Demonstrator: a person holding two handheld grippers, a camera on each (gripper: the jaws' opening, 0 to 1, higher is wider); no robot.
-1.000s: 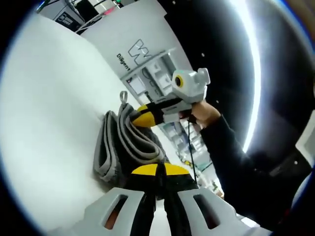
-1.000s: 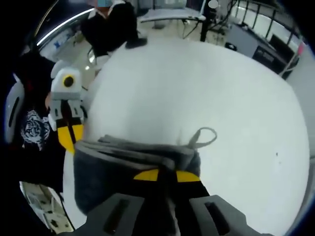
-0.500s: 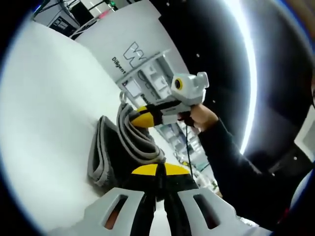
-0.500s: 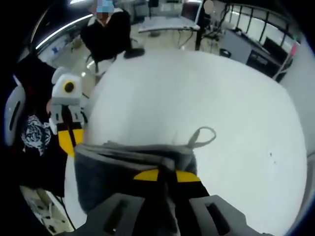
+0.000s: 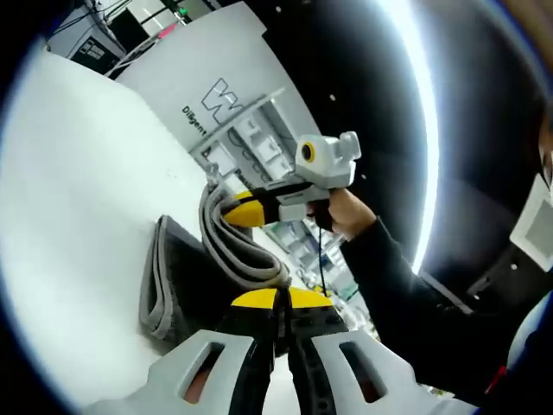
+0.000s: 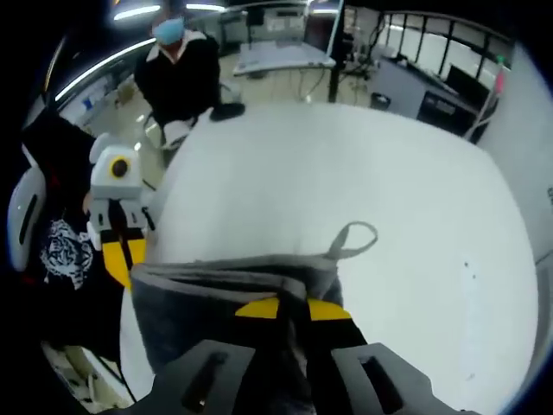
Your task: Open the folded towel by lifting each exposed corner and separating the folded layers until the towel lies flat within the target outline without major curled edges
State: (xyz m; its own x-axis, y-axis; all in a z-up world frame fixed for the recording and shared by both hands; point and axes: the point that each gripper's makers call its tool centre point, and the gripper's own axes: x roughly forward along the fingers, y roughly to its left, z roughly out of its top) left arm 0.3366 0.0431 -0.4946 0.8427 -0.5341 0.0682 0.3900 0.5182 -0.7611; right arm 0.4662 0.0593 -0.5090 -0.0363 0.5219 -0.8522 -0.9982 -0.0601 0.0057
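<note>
Left gripper view: camera rides low behind the left tool point(image 5: 276, 303), rolled sideways, looking along its jaws across the white bench point(image 5: 78, 190) at close range onto the grey towel point(image 5: 186, 281); the right tool point(image 5: 235, 210) enters from the right. Right gripper view: camera sits behind the right tool point(image 6: 292, 309), facing out over the bench point(image 6: 346, 173) toward the room, with the towel point(image 6: 216, 298) immediately ahead and the left tool point(image 6: 113, 259) entering from the left. Both views share the towel, the bench surface, and each the opposite tool.
</note>
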